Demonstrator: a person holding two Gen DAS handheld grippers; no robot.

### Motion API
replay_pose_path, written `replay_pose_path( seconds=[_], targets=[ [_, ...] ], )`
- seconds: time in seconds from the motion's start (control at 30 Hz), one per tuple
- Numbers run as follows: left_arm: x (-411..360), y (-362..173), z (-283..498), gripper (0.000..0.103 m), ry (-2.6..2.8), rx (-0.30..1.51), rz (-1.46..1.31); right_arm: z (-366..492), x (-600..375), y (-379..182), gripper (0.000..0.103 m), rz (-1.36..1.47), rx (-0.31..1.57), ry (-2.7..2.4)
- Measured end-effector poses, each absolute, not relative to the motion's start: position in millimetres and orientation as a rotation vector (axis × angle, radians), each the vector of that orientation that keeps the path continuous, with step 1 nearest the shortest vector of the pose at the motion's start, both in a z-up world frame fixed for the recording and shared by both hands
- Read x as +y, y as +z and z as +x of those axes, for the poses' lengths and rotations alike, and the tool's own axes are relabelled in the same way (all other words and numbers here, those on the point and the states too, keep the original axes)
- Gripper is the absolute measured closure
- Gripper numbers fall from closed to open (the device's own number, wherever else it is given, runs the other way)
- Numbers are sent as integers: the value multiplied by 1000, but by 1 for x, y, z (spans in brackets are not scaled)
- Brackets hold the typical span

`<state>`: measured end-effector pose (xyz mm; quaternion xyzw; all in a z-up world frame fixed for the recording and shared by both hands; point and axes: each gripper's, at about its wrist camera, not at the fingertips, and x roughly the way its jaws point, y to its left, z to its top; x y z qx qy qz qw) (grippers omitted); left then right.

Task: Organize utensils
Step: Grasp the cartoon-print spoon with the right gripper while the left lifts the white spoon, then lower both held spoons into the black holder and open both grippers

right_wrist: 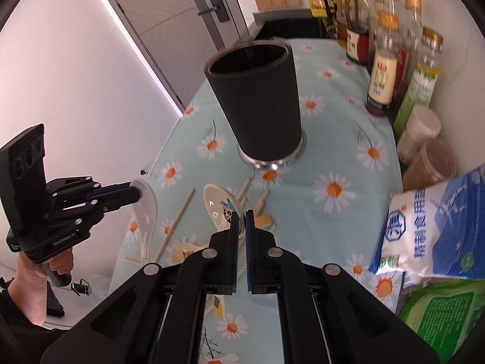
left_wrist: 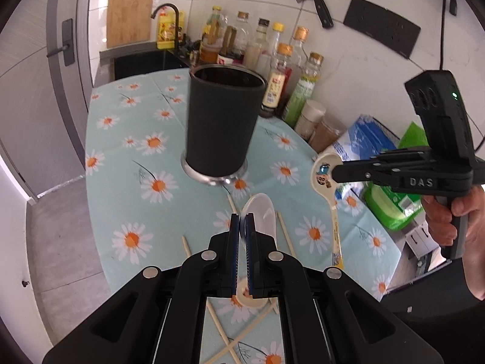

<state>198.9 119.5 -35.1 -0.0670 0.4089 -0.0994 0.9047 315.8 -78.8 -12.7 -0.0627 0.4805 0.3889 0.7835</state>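
Risk is what I am checking here, one view at a time. Left wrist view: my left tool (left_wrist: 242,221) is closed on the rim of the clear spoon (left_wrist: 260,215), pinching the bowl edge-on, with the handle running back under the tool out of sight. That thin, smooth edge is a poor purchase, and I judge the spoon could pivot or slide out on the way to the black holder (left_wrist: 222,121), which stands upright on the tabletop (left_wrist: 121,163) just ahead. The right tool (left_wrist: 336,173) shows at the right edge, clamped on the bowl of the cartoon spoon (left_wrist: 326,179), its long handle hanging down. Right wrist view: the right tool (right_wrist: 241,221) is shut on that cartoon spoon (right_wrist: 219,206) at the bowl rim, and the left tool (right_wrist: 138,192) holds the clear spoon (right_wrist: 147,209) at the far left. Loose chopsticks (right_wrist: 178,215) and another spoon (right_wrist: 182,251) lie below. Both tools heading for one narrow mouth could collide, and a swinging handle could catch the rim and tip the holder.
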Motion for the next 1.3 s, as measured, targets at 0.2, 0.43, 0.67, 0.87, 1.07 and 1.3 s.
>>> replay_pose_path(
  seconds=[0.2, 0.43, 0.67, 0.87, 1.07, 1.3],
  targets=[
    [131, -5, 211, 100, -154, 768, -132, 319, -72, 22, 98, -116, 899, 835],
    [132, 38, 229, 100, -105, 640, -83, 335, -67, 57, 98, -64, 774, 835],
    [132, 71, 256, 100, -54, 511, -42, 353, -60, 86, 98, -22, 638, 833],
    [132, 90, 284, 100, -35, 454, -6, 378, -54, 101, 98, 29, 590, 829],
    [136, 102, 307, 100, -5, 402, 21, 400, -44, 118, 98, 48, 520, 811],
    [136, 107, 331, 100, 11, 360, 42, 424, -35, 120, 98, 78, 498, 765]
  ],
)
